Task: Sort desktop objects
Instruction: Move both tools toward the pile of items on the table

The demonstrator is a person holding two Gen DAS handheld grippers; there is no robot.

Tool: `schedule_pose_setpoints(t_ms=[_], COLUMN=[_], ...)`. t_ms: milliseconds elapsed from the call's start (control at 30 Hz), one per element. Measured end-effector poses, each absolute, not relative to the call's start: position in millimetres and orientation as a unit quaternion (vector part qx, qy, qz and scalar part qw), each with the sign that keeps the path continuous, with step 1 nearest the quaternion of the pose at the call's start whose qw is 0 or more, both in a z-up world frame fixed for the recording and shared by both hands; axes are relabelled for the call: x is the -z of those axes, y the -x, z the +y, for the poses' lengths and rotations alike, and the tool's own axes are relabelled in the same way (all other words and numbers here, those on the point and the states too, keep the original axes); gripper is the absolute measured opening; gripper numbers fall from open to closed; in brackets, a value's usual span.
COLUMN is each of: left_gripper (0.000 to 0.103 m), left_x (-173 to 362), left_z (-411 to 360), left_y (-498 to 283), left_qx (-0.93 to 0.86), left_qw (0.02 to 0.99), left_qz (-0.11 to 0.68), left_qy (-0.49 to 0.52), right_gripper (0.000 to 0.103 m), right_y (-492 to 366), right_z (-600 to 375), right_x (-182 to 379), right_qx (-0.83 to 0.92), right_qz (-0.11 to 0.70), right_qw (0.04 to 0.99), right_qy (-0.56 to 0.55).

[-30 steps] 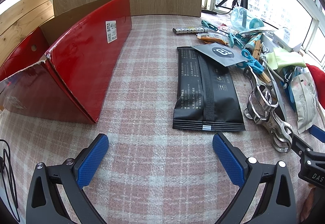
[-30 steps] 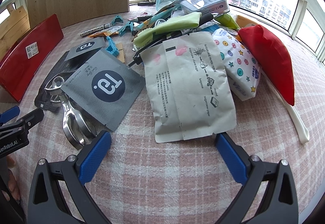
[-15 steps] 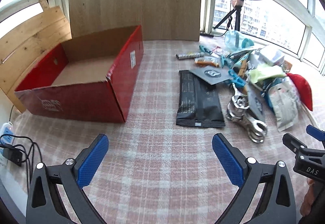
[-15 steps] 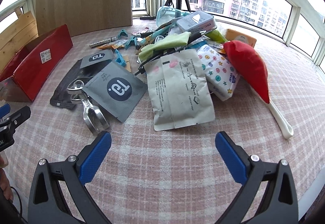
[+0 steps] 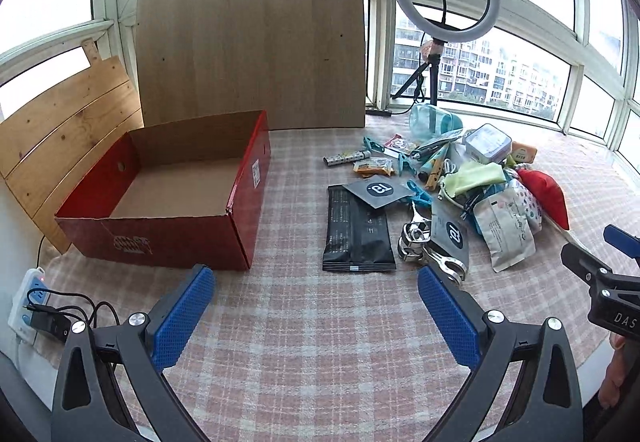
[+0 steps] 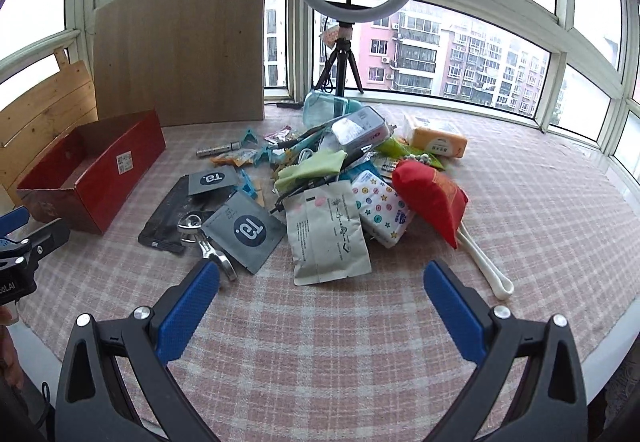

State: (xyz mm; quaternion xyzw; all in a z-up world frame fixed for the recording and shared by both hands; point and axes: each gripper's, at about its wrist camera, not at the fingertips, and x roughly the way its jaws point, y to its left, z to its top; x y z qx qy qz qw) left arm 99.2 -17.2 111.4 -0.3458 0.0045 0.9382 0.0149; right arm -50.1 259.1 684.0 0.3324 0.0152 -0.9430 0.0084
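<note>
Left wrist view showed both hand-held grippers, left [image 5: 316,300] and right [image 6: 322,296], wide and empty; overlapping packets [image 6: 326,238] beside the red box [image 5: 244,201] risked a double pickup.

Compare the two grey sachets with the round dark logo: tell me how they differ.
The far grey sachet rests on the black packet, overlapping its far end; the near grey sachet lies partly over the metal tool and on the cloth. The near one looks larger in the right wrist view, perhaps only because it is closer. Their logos are turned differently. Both are flat, grey, with the same round dark logo, and neither is held.
</note>
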Motion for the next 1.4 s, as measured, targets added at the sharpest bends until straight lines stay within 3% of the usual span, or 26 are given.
schedule_pose_setpoints(t_ms=[167, 300, 467, 600, 833, 967, 1100, 1400], left_gripper=[0.102, 0.102, 0.102, 0.102, 0.099, 0.090, 0.080, 0.079], left_x=[-120, -125, -127, -128, -117, -104, -92, -84], left_z=[-17, -15, -8, 0, 27, 36, 38, 65], left_y=[-107, -109, -106, -102, -85, -75, -66, -55], left_qx=[-0.944, -0.946, -0.947, -0.947, -0.938, -0.930, -0.921, -0.905], left_qw=[0.020, 0.037, 0.052, 0.072, 0.111, 0.125, 0.134, 0.179], left_qz=[0.010, 0.010, 0.021, 0.028, 0.053, 0.065, 0.077, 0.088], left_qy=[0.329, 0.321, 0.315, 0.313, 0.325, 0.340, 0.359, 0.377], right_gripper=[0.102, 0.093, 0.089, 0.068, 0.065, 0.054, 0.054, 0.052], right_y=[44, 45, 47, 51, 57, 60, 61, 64], right_z=[255, 259, 268, 279, 301, 313, 322, 364], right_x=[-693, -693, -694, -694, -688, -683, -675, -661], right_qx=[0.949, 0.949, 0.949, 0.946, 0.941, 0.939, 0.935, 0.928], right_qz=[0.024, 0.020, 0.012, 0.005, -0.011, -0.014, -0.015, -0.013], right_qw=[0.005, 0.009, 0.005, -0.001, -0.014, -0.015, -0.010, -0.045], right_qy=[-0.314, -0.315, -0.316, -0.325, -0.338, -0.344, -0.354, -0.371])
